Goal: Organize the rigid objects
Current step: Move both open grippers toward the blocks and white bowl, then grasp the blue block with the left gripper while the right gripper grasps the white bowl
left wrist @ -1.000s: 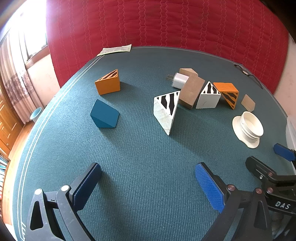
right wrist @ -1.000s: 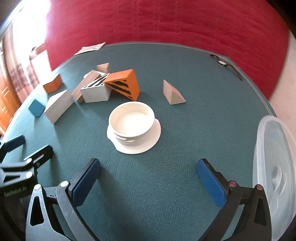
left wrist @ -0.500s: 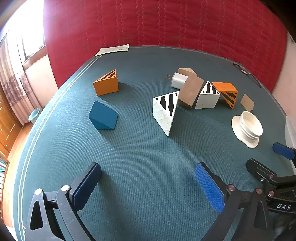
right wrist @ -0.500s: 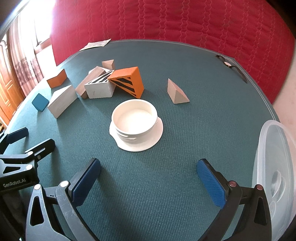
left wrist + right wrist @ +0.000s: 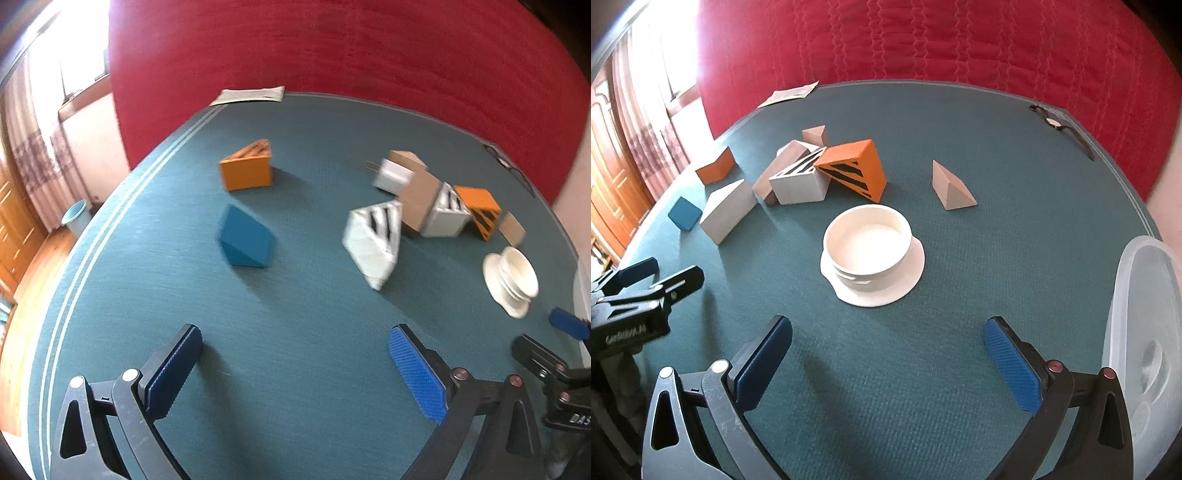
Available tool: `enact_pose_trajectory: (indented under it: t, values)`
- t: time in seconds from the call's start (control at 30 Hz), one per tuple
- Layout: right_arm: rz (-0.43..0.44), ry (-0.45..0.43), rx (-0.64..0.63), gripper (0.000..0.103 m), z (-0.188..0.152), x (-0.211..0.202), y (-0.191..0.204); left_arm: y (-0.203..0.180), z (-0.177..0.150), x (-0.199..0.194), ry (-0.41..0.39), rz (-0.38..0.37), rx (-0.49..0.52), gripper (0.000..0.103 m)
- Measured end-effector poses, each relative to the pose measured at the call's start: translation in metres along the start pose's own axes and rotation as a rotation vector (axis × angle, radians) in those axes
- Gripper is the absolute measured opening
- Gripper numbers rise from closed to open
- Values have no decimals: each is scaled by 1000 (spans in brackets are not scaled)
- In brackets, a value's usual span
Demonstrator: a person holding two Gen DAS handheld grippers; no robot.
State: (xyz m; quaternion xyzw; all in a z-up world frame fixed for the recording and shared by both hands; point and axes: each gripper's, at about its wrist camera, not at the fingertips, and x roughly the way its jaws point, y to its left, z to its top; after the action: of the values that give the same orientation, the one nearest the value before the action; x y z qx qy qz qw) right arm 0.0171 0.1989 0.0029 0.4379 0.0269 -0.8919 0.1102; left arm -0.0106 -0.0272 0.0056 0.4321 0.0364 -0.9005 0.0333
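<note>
Several wedge blocks lie on a teal table (image 5: 295,369). In the left wrist view a blue wedge (image 5: 245,240), an orange wedge (image 5: 246,170) and a white zebra-striped wedge (image 5: 375,238) lie ahead of my left gripper (image 5: 295,369), which is open and empty. A cluster holds a brown block (image 5: 417,201), a white charger (image 5: 391,177) and an orange striped wedge (image 5: 855,170). A white bowl-shaped piece (image 5: 870,254) lies just ahead of my right gripper (image 5: 888,363), open and empty. A tan wedge (image 5: 949,186) lies apart at right.
A clear plastic lid (image 5: 1145,332) lies at the right table edge. A wristwatch (image 5: 1060,127) and a paper (image 5: 788,94) lie at the far edge. A red quilted cover (image 5: 923,44) backs the table. The left gripper shows in the right wrist view (image 5: 646,288).
The left wrist view has swung slightly left and is blurred with motion. The right gripper has drawn back a little from the bowl. No object has moved.
</note>
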Motion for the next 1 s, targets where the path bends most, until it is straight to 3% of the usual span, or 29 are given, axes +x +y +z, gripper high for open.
enact_pose_trajectory:
  t: [0.37,0.63,0.9,1.0]
  values:
    - [16,-31,6,103,3,-3,1,34,25,2,-38,115,-57,103]
    - [23,-16,15,103,1,2,-1,54,30,6,-45,204,10,103]
    - [28,-17,13,103,0,1,2,41,41,27,-29,193,53,100]
    - [27,-17,16,103,1,1,1,37,47,29,-36,168,63,88]
